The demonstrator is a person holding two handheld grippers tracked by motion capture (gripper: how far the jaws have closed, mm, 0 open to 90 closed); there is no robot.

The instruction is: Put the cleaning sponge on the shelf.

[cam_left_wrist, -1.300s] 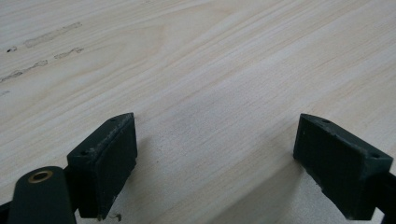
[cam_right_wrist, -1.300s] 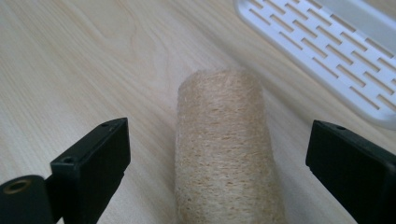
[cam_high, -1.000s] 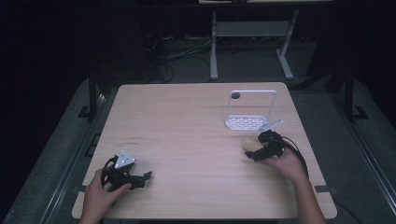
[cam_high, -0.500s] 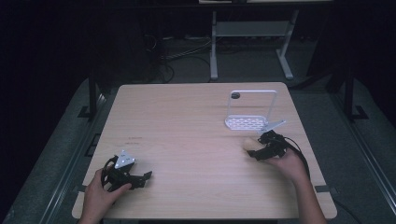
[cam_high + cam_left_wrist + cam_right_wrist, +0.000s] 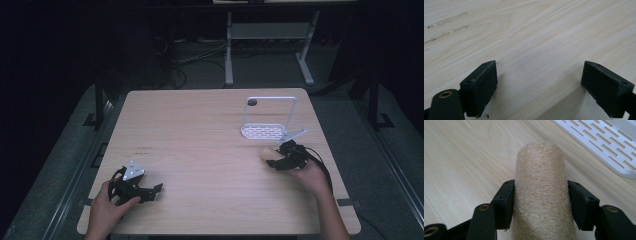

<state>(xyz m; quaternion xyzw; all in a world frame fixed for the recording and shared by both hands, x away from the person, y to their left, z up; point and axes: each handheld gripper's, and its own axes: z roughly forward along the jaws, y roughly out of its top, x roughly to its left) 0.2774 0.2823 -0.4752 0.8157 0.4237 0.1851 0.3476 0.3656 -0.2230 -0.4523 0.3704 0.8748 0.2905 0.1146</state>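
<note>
Right claw (image 5: 540, 195) clamps loofah roll (image 5: 541, 185) beside white rack (image 5: 604, 142); left claw (image 5: 540, 82) apart.

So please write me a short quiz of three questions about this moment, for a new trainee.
1. True or false: the left gripper is open with nothing between its jaws.
2. What does the right gripper hold? A) a cup B) a beige fibrous roll C) a spoon
3. Fill in: the white slotted rack stands on the ____, beyond the roll.

Key: 1 true; 2 B; 3 table.
</note>
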